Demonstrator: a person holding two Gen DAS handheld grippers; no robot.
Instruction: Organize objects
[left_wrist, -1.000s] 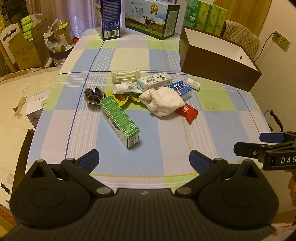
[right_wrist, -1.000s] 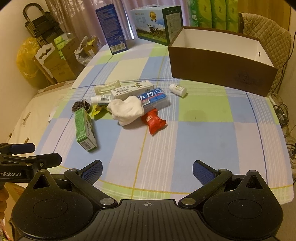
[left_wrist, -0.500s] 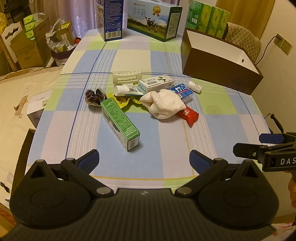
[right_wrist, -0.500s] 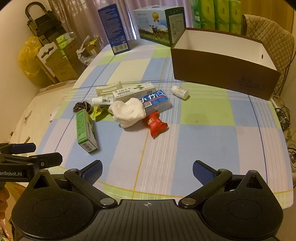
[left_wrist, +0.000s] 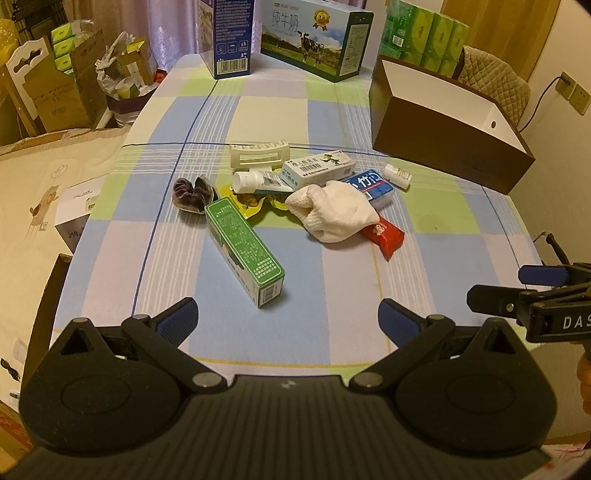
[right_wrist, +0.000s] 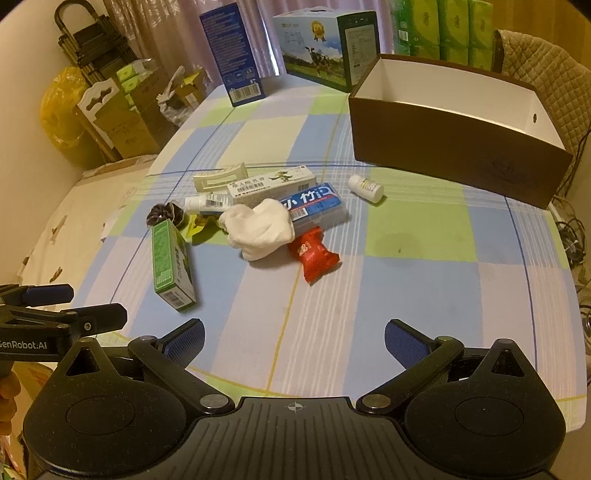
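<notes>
The left gripper (left_wrist: 286, 314) hung wide open and empty above the near table (left_wrist: 332, 295) edge, with the green box (left_wrist: 243, 245) just ahead. It looked best taken across its narrow sides, lifted clear of the scrunchie (left_wrist: 192, 190) at its far end. Rightward lay the sock (left_wrist: 334, 212), red packet (left_wrist: 384, 234) and vial (left_wrist: 397, 175). The right gripper (right_wrist: 293, 338), equally spread and empty, faced bare cloth running to the brown bin (right_wrist: 454, 147).

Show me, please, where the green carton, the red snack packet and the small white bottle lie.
green carton (left_wrist: 242, 242): left wrist view, on its printed top face.
red snack packet (right_wrist: 313, 254): right wrist view, on the wrapper's middle.
small white bottle (right_wrist: 366, 188): right wrist view, on its labelled body.
</notes>
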